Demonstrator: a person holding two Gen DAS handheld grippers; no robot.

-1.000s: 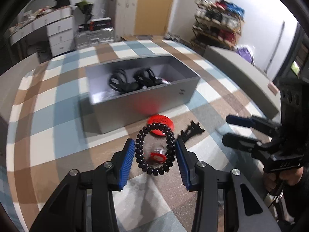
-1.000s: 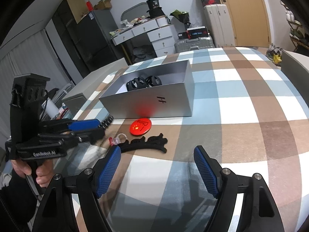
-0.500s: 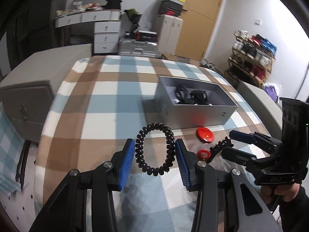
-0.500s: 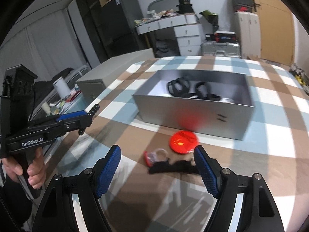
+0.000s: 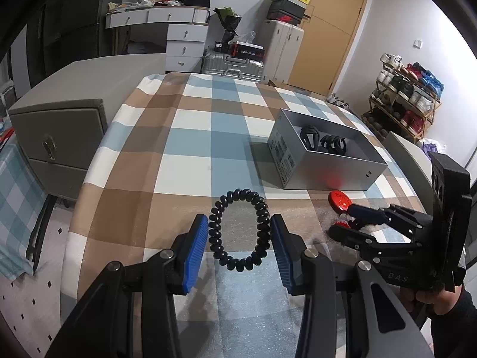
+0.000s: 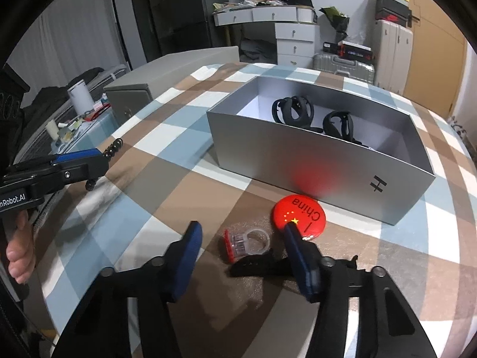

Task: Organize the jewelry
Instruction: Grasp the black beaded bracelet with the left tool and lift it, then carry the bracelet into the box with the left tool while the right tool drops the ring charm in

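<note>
In the left wrist view, a black spiral hair tie (image 5: pixel 238 229) is seen pinched between the blue fingers (image 5: pixel 195 249) of the left gripper (image 5: pixel 238 247), stretched into an upright oval above the checked table (image 5: pixel 184 137). A wide stretch of bare cloth is shown ahead and to the left, up to the rounded table edge; the silver box (image 5: pixel 325 161) lies well to the right, with two black coiled items inside. The right gripper (image 5: pixel 342 220) is seen low at the right, its fingertips by the red badge (image 5: pixel 340 201). In the right wrist view, the right gripper (image 6: pixel 241 247) is shown wide open and holding nothing, its fingers straddling a clear ring with a red top (image 6: pixel 247 241); a black hair clip (image 6: pixel 262 267) lies just behind it. The "China" badge (image 6: pixel 299 217) is seen touching the right fingertip, just in front of the box wall (image 6: pixel 313 167).
</note>
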